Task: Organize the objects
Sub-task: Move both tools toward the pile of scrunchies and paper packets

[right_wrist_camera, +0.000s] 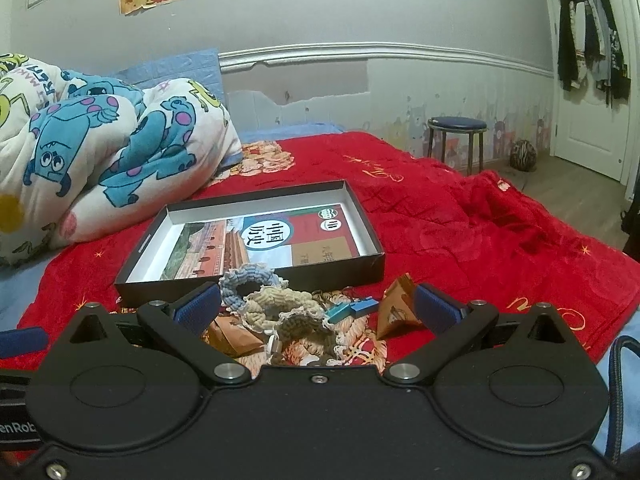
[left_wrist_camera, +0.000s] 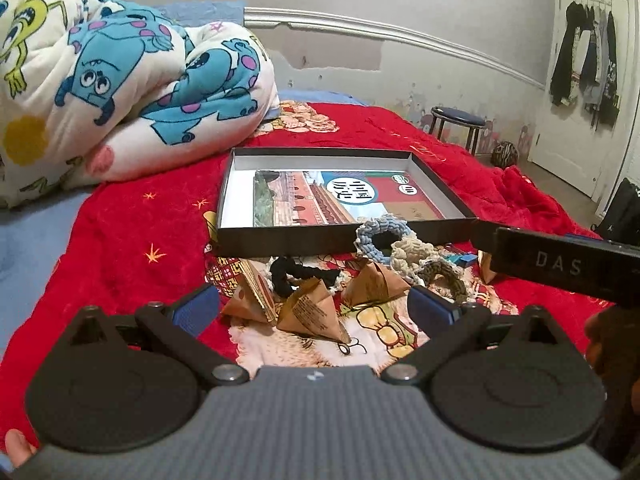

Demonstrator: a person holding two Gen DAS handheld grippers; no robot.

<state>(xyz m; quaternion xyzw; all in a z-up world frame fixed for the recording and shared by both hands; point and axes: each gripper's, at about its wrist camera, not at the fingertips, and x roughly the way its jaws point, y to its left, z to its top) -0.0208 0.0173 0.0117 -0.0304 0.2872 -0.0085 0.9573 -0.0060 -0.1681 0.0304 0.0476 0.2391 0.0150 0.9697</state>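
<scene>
A red blanket (right_wrist_camera: pixel 460 224) covers the bed, with a cartoon quilt (left_wrist_camera: pixel 120 80) bundled at the far left. On the blanket lies a shallow black box (right_wrist_camera: pixel 256 276), open, with a book (right_wrist_camera: pixel 260 244) flat inside. Just near of the box's front wall sits the clutter to be sorted: three crocheted rings, blue (right_wrist_camera: pixel 244 284), cream (right_wrist_camera: pixel 276 304) and brown (right_wrist_camera: pixel 304 326), overlapping in a chain, a black scrunchie (left_wrist_camera: pixel 292 276) further left, several brown paper packets (left_wrist_camera: pixel 312 312) shaped like pyramids, and small teal and blue clips (right_wrist_camera: pixel 352 309). The left gripper (left_wrist_camera: pixel 316 308) hangs released over the packets and scrunchie, jaws wide; the right gripper (right_wrist_camera: pixel 316 306) is likewise spread, straddling the rings and clips. All of it looks light. The rings and scrunchie are soft and will squash, so pinching across one side of the loop seems best, though linked rings may drag each other. The packets look crushable; take them by a folded edge. The clips are hard and small, likely to slip.
</scene>
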